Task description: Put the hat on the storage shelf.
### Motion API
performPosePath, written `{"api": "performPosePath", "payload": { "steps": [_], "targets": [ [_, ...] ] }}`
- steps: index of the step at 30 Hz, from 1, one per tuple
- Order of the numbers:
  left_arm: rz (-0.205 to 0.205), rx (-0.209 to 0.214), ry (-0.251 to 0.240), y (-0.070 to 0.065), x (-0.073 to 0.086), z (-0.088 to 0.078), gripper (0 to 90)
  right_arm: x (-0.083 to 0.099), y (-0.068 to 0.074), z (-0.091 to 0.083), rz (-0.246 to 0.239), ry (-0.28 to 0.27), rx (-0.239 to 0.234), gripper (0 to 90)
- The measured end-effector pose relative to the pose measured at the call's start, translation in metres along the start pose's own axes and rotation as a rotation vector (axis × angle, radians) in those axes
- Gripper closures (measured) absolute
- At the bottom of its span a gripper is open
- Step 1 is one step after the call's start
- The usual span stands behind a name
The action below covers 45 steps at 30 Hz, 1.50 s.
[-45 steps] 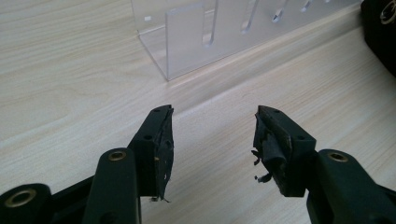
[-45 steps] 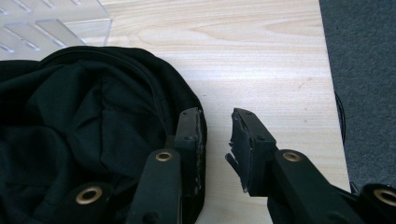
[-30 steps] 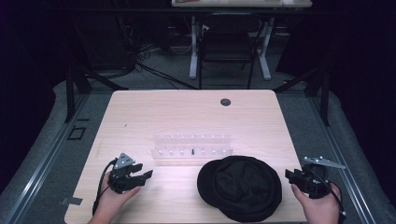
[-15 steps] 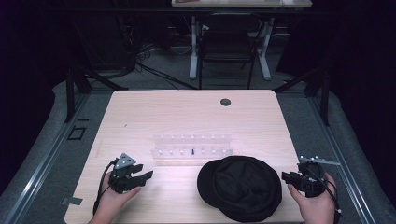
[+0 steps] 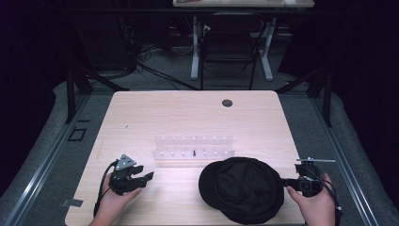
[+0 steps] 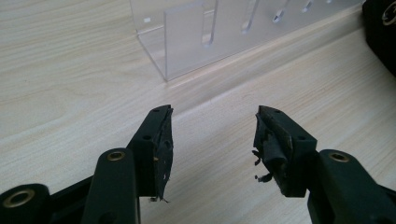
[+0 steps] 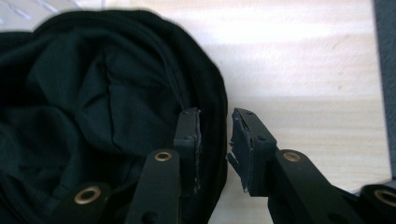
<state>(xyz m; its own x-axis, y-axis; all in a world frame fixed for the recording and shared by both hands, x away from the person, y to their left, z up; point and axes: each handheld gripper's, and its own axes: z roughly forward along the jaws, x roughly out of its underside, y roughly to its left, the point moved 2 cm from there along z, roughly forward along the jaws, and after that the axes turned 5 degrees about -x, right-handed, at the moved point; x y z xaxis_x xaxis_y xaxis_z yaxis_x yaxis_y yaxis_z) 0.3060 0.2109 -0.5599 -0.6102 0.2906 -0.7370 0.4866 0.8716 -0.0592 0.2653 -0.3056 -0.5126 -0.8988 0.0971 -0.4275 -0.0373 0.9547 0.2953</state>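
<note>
The right tongs [image 7: 217, 114] were found narrowly spread, not pressed together, with the rim of the black cap [image 7: 93, 102] sitting in the gap: one jaw was laid over the dark fabric, the other was left outside above bare wood. Compared with a second ago, that's the one real change. The right tongs [image 5: 288, 181] had been held just off the cap's right edge, and they've since been nudged in so the rim is now straddled. The cap [image 5: 242, 188] itself doesn't look to have been shifted at all; it was still lying flat at the near edge of the tabletop [image 5: 188, 113], right of centre, just in front of the clear acrylic rack [image 5: 194, 146]. The left tongs [image 5: 143, 178] were pretty much parked where they'd been, near the front left, well apart from the cap. In the left gripper view the left tongs [image 6: 212, 112] were seen spread wide with nothing between them, pointed at the rack's end [image 6: 210, 32]. So, best guess: the approach on the cap has been finished and the grab is about to be made, since only a squeeze is left. A thin fold of fabric might be caught instead of the whole rim, so slipping can't be ruled out.
</note>
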Motion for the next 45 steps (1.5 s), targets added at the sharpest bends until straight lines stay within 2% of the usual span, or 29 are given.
{"api": "performPosePath", "payload": {
  "steps": [1,2,3,17,21,23,29,30,31,37,38,39,42,44,45],
  "targets": [
    [-0.001,0.000,-0.001,0.000,0.000,0.000,46.5,0.000,-0.001,-0.001,-0.017,0.032,0.023,71.4],
    [0.000,0.000,-0.001,0.000,0.000,0.000,46.4,0.000,0.000,0.003,0.001,0.022,0.011,70.9],
    [0.000,-0.001,-0.002,0.000,0.000,0.000,46.4,0.000,0.000,0.004,-0.004,0.026,0.002,70.7],
    [-0.002,-0.004,-0.001,0.001,0.000,0.000,46.4,0.000,-0.003,0.014,0.045,0.117,0.012,70.3],
    [-0.001,-0.005,0.001,0.000,0.000,0.000,46.4,-0.002,-0.008,0.016,0.067,0.141,-0.008,70.7],
    [-0.001,-0.005,0.001,0.000,0.000,0.000,46.4,-0.002,-0.010,0.018,0.089,0.136,-0.016,71.2],
    [-0.001,-0.005,0.003,0.000,0.000,0.000,46.4,-0.004,-0.012,0.023,0.099,0.162,-0.031,73.3],
    [-0.002,-0.005,0.003,0.000,0.000,0.000,46.4,-0.005,-0.013,0.022,0.089,0.190,0.000,73.7],
    [-0.002,-0.006,0.001,0.000,0.000,0.000,46.4,-0.005,-0.013,0.024,0.104,0.179,-0.040,74.2],
    [-0.003,-0.009,-0.001,0.000,0.000,0.000,46.4,-0.008,-0.014,0.030,0.113,0.194,-0.050,77.3],
    [-0.002,-0.009,-0.001,0.000,0.000,0.000,46.4,-0.008,-0.015,0.030,0.116,0.201,-0.070,78.0],
    [-0.002,-0.009,-0.001,0.000,0.000,0.000,46.4,-0.008,-0.015,0.031,0.123,0.194,-0.059,78.2],
    [-0.003,-0.010,-0.002,0.000,0.000,0.000,46.4,-0.009,-0.017,0.032,0.118,0.218,-0.073,79.5],
    [-0.002,-0.011,-0.001,0.000,0.000,0.000,46.4,-0.009,-0.016,0.034,0.130,0.221,-0.073,79.3],
    [-0.003,-0.010,-0.001,0.000,0.000,0.000,46.4,-0.010,-0.018,0.031,0.105,0.256,-0.030,79.1]
  ]
}}
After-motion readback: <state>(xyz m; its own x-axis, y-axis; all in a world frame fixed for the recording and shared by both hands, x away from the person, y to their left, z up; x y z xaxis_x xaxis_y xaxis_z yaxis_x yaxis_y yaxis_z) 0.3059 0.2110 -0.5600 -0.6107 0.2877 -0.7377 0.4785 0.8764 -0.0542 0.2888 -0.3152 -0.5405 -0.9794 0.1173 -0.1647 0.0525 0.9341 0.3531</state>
